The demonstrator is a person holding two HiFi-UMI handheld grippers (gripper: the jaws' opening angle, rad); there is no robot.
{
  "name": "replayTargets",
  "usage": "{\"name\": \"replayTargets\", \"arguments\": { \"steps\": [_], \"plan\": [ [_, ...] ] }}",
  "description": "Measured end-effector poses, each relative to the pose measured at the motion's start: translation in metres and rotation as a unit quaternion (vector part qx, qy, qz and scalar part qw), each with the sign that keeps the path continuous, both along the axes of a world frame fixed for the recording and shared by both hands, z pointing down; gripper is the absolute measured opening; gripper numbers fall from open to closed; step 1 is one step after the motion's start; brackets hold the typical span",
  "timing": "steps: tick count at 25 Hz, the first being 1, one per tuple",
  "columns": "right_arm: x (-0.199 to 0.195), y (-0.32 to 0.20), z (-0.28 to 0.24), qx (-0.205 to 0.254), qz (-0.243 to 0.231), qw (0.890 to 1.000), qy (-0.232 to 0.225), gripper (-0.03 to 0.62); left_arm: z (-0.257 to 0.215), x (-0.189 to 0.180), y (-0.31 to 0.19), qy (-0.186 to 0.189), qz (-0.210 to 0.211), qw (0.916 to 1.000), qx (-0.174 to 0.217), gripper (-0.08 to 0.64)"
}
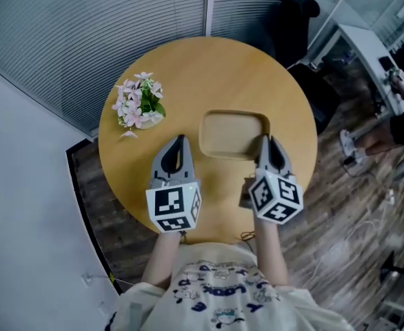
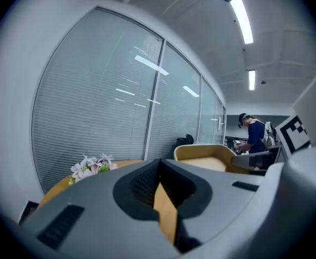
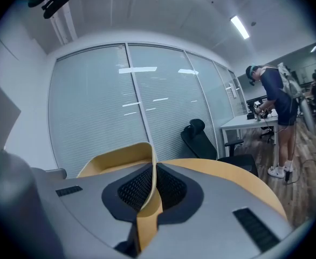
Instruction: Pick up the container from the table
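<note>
My right tongs [image 3: 150,169] pinch the rim of the shallow tan rounded-rectangle container [image 1: 234,134] mid-way across the round wooden bench [image 1: 188,74]. The left tongs [image 1: 180,141] are pressed together, empty. I'd lift slowly, keeping it level.

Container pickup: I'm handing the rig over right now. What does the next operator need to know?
Right gripper: shut on the near right wall of the container, with the rim between its jaws.
Left gripper: jaws together, empty, over the table just left of the container and not touching it.
Flowers: at the table's left edge, out of the way.
Done: the grasp. I cannot tell whether the container has left the table.
Left: raise it clear, keeping it level. The left gripper could probably steady the far side.
</note>
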State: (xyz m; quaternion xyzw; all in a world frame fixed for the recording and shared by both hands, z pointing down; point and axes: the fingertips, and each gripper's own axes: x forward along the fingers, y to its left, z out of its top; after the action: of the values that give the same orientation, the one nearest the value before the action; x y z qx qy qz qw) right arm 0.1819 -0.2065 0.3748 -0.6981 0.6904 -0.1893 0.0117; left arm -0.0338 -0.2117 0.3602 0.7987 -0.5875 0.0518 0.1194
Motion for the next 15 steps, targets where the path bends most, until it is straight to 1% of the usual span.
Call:
{"name": "replayTargets", "arguments": {
  "steps": [8,15],
  "plan": [
    [-0.004,0.025,-0.031,0.035,-0.004,0.999,-0.007,0.018,-0.030,0.000,0.026,0.010,-0.007,0.9994,0.033,0.003],
    [-0.006,0.038,-0.050,0.058,-0.009,0.998,-0.009,0.018,-0.052,0.000,0.043,0.009,-0.007,0.9984,0.054,0.003]
  ]
}}
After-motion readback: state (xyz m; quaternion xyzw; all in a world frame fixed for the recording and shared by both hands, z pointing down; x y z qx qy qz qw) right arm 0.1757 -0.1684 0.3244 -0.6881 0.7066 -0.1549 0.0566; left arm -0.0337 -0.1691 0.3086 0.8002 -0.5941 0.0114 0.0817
